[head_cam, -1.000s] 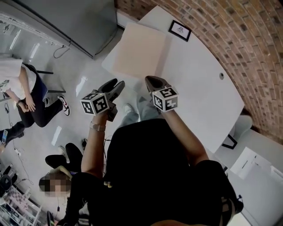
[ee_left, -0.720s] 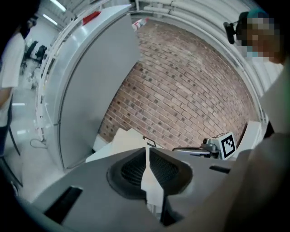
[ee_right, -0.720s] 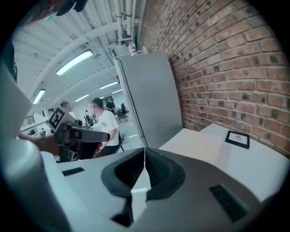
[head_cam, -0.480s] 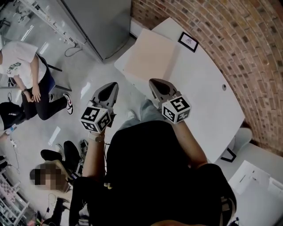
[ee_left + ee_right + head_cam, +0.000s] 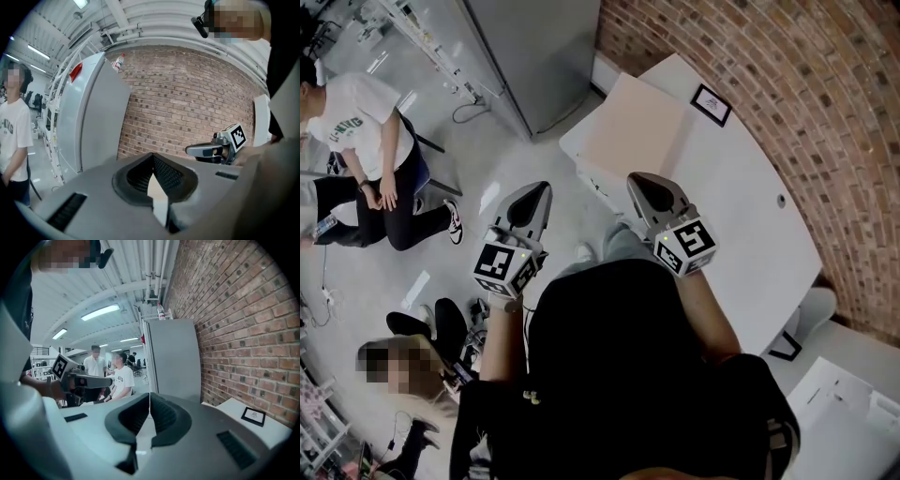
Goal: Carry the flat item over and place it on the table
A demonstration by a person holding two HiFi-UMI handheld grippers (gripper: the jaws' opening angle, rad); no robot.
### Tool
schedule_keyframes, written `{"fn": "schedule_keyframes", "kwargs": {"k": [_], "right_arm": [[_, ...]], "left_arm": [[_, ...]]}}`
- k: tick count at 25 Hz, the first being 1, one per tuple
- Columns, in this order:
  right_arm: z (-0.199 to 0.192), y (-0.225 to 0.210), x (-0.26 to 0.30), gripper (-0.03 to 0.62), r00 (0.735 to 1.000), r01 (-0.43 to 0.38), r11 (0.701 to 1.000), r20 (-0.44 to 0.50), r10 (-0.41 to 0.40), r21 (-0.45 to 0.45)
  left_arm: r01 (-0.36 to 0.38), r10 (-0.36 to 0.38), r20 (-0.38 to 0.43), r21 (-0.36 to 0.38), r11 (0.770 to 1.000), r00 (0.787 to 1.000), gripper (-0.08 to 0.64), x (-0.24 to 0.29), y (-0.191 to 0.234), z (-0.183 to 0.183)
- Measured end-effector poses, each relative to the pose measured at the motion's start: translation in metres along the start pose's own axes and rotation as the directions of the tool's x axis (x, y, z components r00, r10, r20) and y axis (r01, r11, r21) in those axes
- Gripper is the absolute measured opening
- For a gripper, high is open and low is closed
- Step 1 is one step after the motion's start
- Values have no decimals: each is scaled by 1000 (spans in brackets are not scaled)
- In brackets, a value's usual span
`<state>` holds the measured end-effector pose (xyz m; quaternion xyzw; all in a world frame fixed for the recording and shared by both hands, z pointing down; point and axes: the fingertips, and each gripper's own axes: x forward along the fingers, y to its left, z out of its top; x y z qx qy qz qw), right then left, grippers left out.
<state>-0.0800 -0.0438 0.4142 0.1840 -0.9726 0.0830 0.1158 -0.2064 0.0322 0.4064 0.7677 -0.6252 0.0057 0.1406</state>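
Observation:
The flat item, a pale beige board, lies on the near left corner of the white table, and part of it overhangs the table's edge. Both grippers are held in the air short of the table, apart from the board. My left gripper is shut with nothing in it; its tips meet in the left gripper view. My right gripper is shut and empty too, with its jaws pressed together in the right gripper view. Each gripper shows in the other's view: the right gripper and the left gripper.
A small black-framed card lies at the table's far end by the brick wall. A tall grey cabinet stands left of the table. One person sits at the left, and another person is low at the left.
The left gripper's jaws, apart a second ago, have closed. Both grippers have drawn back from the board and sit lower in the head view.

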Motion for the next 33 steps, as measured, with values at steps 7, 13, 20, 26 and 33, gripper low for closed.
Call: {"fn": "schedule_keyframes", "kwargs": {"k": [7, 13, 20, 26, 33], "right_arm": [[9, 17, 5, 14, 999, -37, 999, 24, 38, -18], [10, 25, 11, 14, 998, -67, 998, 21, 67, -19], [1, 31, 9, 14, 997, -76, 997, 7, 76, -17], [-4, 34, 4, 14, 997, -81, 997, -2, 81, -17], [-5, 38, 3, 14, 995, -94, 995, -13, 94, -29]], "left_arm": [[-39, 37, 32, 70, 997, 999, 5, -13, 1, 11], [-50, 48, 27, 74, 996, 998, 5, -20, 2, 10], [-67, 67, 2, 92, 994, 998, 5, -23, -1, 1], [-91, 91, 5, 75, 993, 996, 5, -27, -2, 1], [-108, 108, 3, 72, 992, 994, 5, -29, -2, -1]]}}
